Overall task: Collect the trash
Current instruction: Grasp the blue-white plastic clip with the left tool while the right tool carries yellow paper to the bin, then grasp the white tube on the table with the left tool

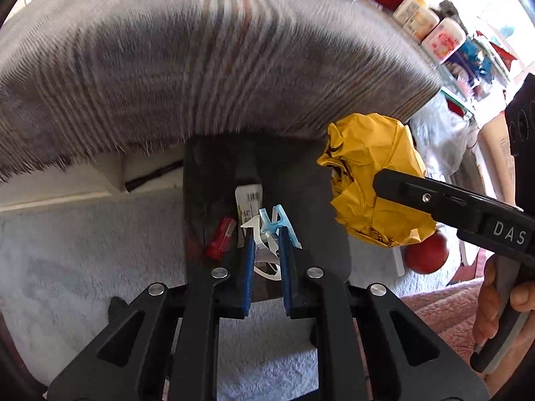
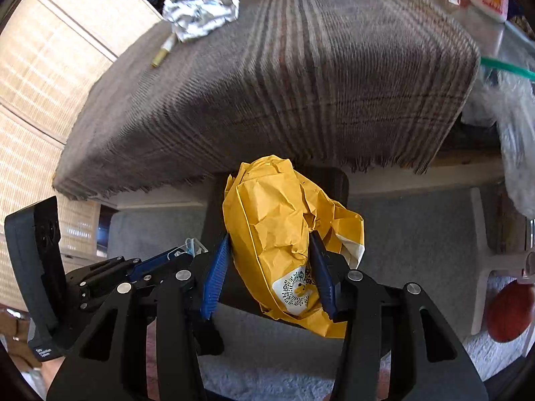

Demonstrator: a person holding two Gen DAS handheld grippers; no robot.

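Left gripper (image 1: 265, 234) clamps thin plastic scraps (image 1: 267, 230) and right gripper (image 2: 272, 267) clamps a crumpled yellow bag (image 2: 284, 227), both above the dark bin (image 1: 301, 180); a snagged scrap may miss it.

I saw a grey striped blanket (image 2: 284, 93) draped over the table, its fringe hanging above a pale fluffy rug (image 1: 83, 250). Jars (image 1: 431, 30) stood beyond the blanket's far right corner, and a red-brown ball (image 2: 510, 314) lay below that corner.
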